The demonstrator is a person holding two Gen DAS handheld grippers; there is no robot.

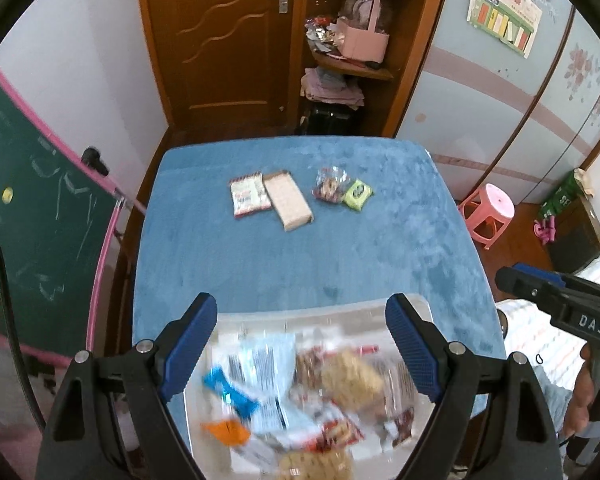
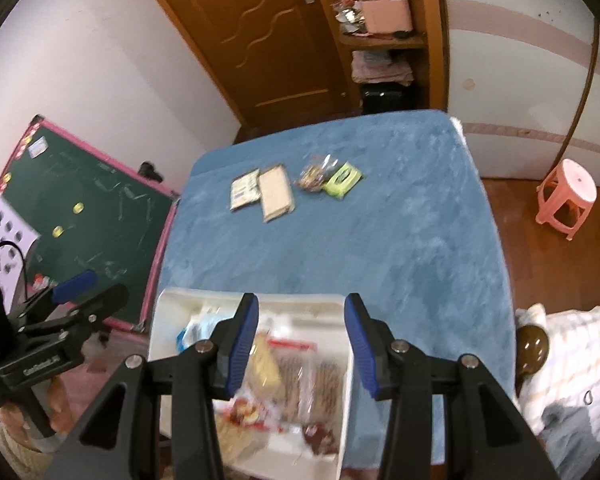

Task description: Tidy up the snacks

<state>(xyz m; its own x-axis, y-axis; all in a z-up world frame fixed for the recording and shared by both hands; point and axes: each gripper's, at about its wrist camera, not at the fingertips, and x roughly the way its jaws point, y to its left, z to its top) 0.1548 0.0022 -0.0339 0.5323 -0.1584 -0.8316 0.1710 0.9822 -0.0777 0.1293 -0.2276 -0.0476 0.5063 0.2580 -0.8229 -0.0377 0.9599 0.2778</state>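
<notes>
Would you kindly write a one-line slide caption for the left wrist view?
Open left hand-held gripper above a white tray of mixed snacks; four packets lie farther off on the blue tablecloth.

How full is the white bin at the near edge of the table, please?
Well filled: the white bin holds a jumbled heap of snack packets covering most of its floor.

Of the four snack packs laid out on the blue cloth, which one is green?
The green pack, at the right end of the row, beside the clear crinkly pack; the two left ones are pale.

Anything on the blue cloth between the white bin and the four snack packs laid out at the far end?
Nothing: between the white bin and the snack packs, the blue cloth is bare, clearest in the right wrist view.
</notes>
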